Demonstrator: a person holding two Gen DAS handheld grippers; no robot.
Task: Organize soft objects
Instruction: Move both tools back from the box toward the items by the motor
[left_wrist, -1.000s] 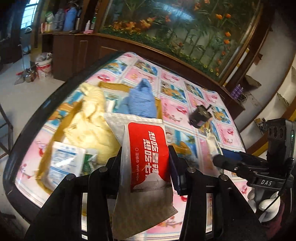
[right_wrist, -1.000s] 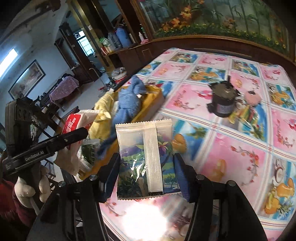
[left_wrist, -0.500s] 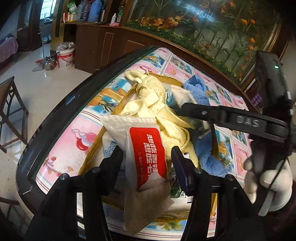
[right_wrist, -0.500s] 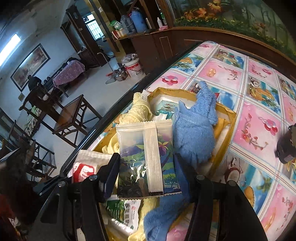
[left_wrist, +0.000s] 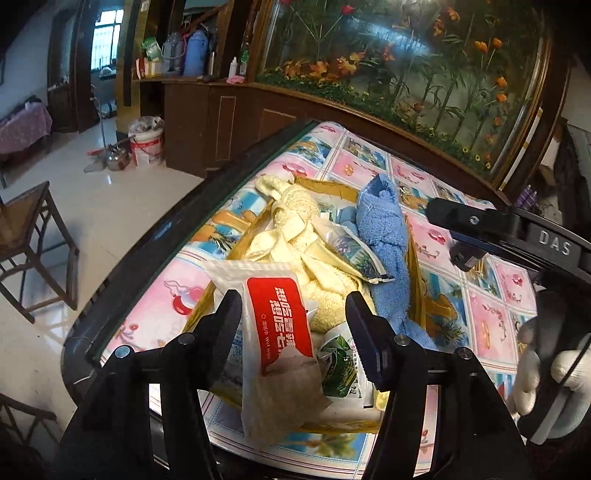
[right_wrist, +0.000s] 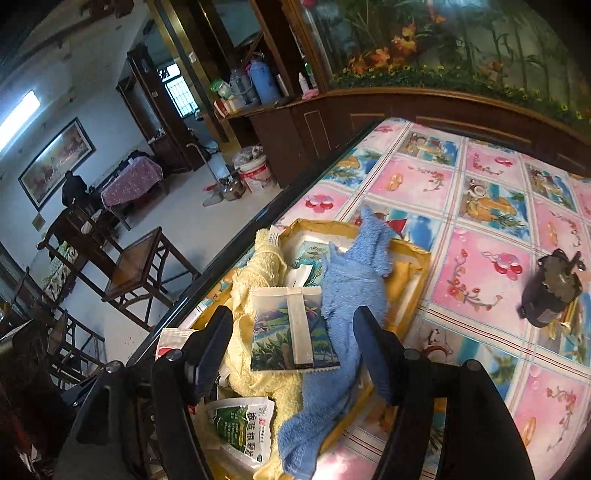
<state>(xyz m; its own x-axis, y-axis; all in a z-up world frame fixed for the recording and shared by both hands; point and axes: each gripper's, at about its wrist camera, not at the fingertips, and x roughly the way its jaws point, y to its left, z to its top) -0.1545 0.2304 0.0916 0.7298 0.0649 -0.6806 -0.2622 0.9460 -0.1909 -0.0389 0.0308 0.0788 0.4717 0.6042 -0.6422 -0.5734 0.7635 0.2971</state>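
A shallow yellow tray (left_wrist: 413, 254) (right_wrist: 410, 251) on the tablecloth holds a yellow towel (left_wrist: 295, 236) (right_wrist: 266, 258), a blue towel (left_wrist: 384, 229) (right_wrist: 351, 288) and a green packet (left_wrist: 340, 362) (right_wrist: 240, 424). My left gripper (left_wrist: 291, 317) hovers open over the tray's near end. A red-and-white wet wipe packet (left_wrist: 280, 332) (right_wrist: 170, 339) stands loose between its fingers, with a gap on the right. My right gripper (right_wrist: 295, 321) (left_wrist: 443, 234) hangs over the towels, its jaws opening. A landscape-print packet (right_wrist: 291, 332) (left_wrist: 354, 247) lies on the towels below, untouched by the pads.
A small dark motor-like object (right_wrist: 550, 291) stands on the tablecloth to the right of the tray. The table's dark edge (left_wrist: 155, 251) runs just left of the tray. A wooden chair (right_wrist: 136, 266) and a white bucket (right_wrist: 255, 173) are on the floor beyond. A white-gloved hand (left_wrist: 554, 369) holds the right gripper.
Both grippers moved left over the tray and their jaws widened. The landscape-print packet left the right gripper and now lies on the towels. The red packet has come loose in the left gripper.
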